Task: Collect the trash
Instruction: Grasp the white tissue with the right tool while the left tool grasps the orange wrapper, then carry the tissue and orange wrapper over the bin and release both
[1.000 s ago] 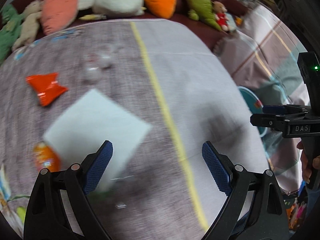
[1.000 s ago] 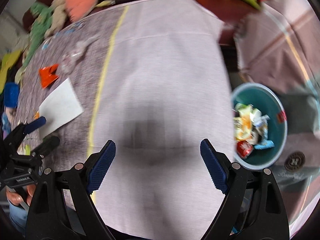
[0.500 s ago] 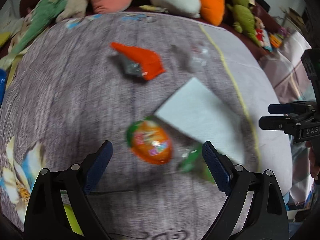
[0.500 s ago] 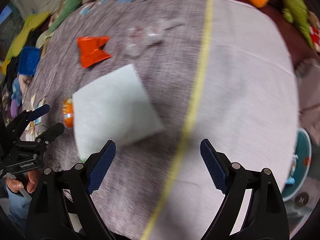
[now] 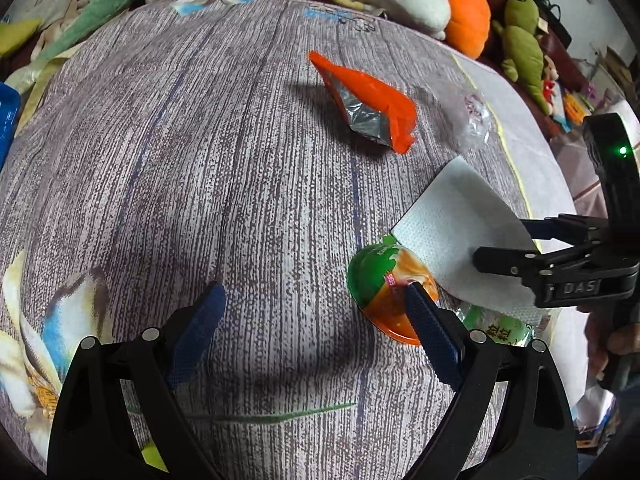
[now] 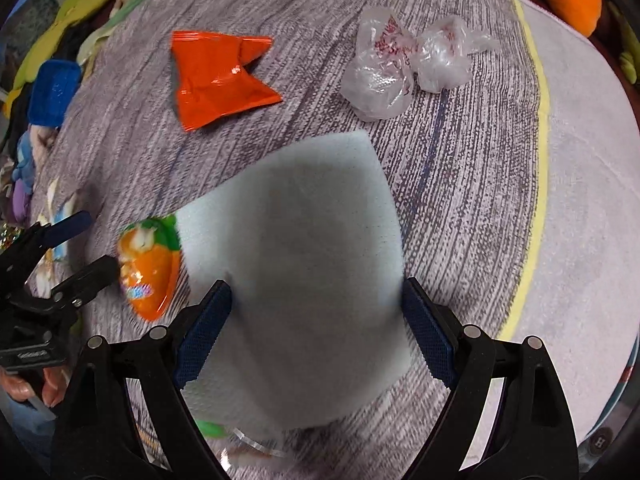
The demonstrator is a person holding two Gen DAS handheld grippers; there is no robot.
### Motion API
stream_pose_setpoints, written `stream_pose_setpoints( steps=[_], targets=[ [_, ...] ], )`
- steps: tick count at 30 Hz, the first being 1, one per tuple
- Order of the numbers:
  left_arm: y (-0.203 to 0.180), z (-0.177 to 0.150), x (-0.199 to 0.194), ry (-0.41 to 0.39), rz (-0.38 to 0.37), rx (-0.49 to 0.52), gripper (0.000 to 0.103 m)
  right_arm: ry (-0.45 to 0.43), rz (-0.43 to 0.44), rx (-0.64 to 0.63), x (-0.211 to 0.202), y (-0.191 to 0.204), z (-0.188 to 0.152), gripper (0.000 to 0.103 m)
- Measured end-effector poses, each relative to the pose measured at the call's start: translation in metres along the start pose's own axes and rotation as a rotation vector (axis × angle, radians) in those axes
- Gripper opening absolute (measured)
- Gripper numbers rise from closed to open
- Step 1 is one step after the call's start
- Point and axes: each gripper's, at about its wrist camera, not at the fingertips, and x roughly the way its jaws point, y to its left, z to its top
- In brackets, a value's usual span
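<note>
Within the last second both grippers have swung from the bare pale side of the bedspread [image 5: 248,184] onto the littered grey side, so collecting can start again. The right gripper [image 6: 316,332], which a second ago faced the teal bin, now hangs over the white paper napkin [image 6: 304,248], jaws spread wide with nothing between them, its shadow dark on the sheet. The left gripper [image 5: 316,332] is just as wide and empty, its right pad at the edge of the orange-and-green jelly cup [image 5: 386,280], which lies touching the napkin's corner. The left view alone shows the silver inside of the orange snack wrapper [image 5: 368,106] and a green packet [image 5: 496,326] tucked under the napkin; the right view alone shows the crumpled clear plastic bag [image 6: 404,66] plainly, well apart from both grippers. The bin is now out of both views
</note>
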Motion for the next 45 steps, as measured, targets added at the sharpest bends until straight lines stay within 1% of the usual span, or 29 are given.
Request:
stream_pose_setpoints(
  steps=[1,3,4,5,6,7,8,10,11,14,16,19,22,26,29,30,31,32,33,34,35,36,39,45],
  targets=[
    [0.001,0.000,0.000,-0.002,-0.003,0.000,0.091,-0.013,-0.012,-0.011,0.000,0.002,0.001,0.082],
    [0.002,0.001,0.000,-0.005,-0.003,0.000,0.091,-0.032,-0.046,-0.025,0.000,0.004,0.002,0.069],
    [0.001,0.003,0.001,-0.005,-0.003,-0.001,0.091,-0.041,-0.048,-0.022,-0.002,0.003,0.003,0.053],
    [0.001,0.004,0.001,-0.006,-0.007,-0.003,0.091,-0.043,-0.033,-0.010,-0.004,0.001,0.005,0.040],
    [0.001,0.005,0.001,-0.007,-0.010,-0.004,0.091,-0.035,0.003,0.017,-0.007,-0.004,0.007,0.035],
    [0.000,0.007,0.002,-0.009,-0.012,-0.002,0.091,-0.033,0.020,0.032,-0.010,-0.010,0.007,0.027],
    [-0.002,0.013,0.004,-0.008,-0.012,0.000,0.091,-0.035,0.024,0.034,-0.012,-0.013,0.008,0.023],
    [-0.006,0.020,0.006,-0.008,-0.014,0.004,0.091,-0.042,0.035,0.044,-0.018,-0.022,0.007,0.020],
    [-0.009,0.025,0.008,-0.010,-0.014,0.009,0.091,-0.044,0.045,0.055,-0.022,-0.027,0.006,0.017],
    [-0.016,0.044,0.015,-0.015,-0.020,0.013,0.091,-0.072,0.050,0.062,-0.035,-0.040,0.002,0.015],
    [-0.021,0.060,0.021,-0.015,-0.040,0.000,0.091,-0.077,0.057,0.073,-0.043,-0.052,-0.001,0.015],
    [-0.023,0.084,0.029,-0.020,-0.058,-0.041,0.091,-0.083,0.024,0.093,-0.053,-0.069,-0.003,0.015],
    [-0.022,0.108,0.037,-0.029,-0.090,-0.100,0.091,-0.073,0.014,0.100,-0.059,-0.085,-0.011,0.015],
    [-0.021,0.130,0.057,-0.023,-0.072,-0.153,0.091,-0.058,0.008,0.097,-0.060,-0.097,-0.019,0.015],
    [-0.026,0.135,0.073,-0.002,-0.061,-0.164,0.091,-0.055,-0.008,0.110,-0.059,-0.110,-0.024,0.015],
    [-0.029,0.135,0.076,-0.001,-0.058,-0.160,0.088,-0.056,-0.012,0.121,-0.059,-0.117,-0.026,0.015],
    [-0.035,0.134,0.077,-0.017,-0.028,-0.142,0.081,-0.057,-0.014,0.128,-0.059,-0.119,-0.027,0.015],
    [-0.040,0.133,0.078,-0.025,0.002,-0.122,0.061,-0.060,-0.016,0.133,-0.060,-0.123,-0.029,0.015],
    [-0.043,0.132,0.078,-0.027,0.030,-0.110,0.047,-0.063,-0.018,0.137,-0.060,-0.126,-0.030,0.015],
    [-0.045,0.132,0.077,-0.025,0.018,-0.114,0.043,-0.065,-0.018,0.142,-0.061,-0.131,-0.032,0.015],
    [-0.046,0.130,0.075,-0.026,0.011,-0.118,0.042,-0.067,-0.017,0.146,-0.061,-0.135,-0.034,0.015],
    [-0.046,0.129,0.073,-0.032,0.022,-0.115,0.040,-0.069,-0.016,0.148,-0.061,-0.136,-0.035,0.015],
    [-0.053,0.121,0.064,-0.050,0.056,-0.096,0.040,-0.081,-0.011,0.161,-0.065,-0.147,-0.043,0.015],
    [-0.075,0.096,0.036,-0.071,0.056,-0.071,0.040,-0.111,0.004,0.191,-0.075,-0.170,-0.061,0.015]
  ],
)
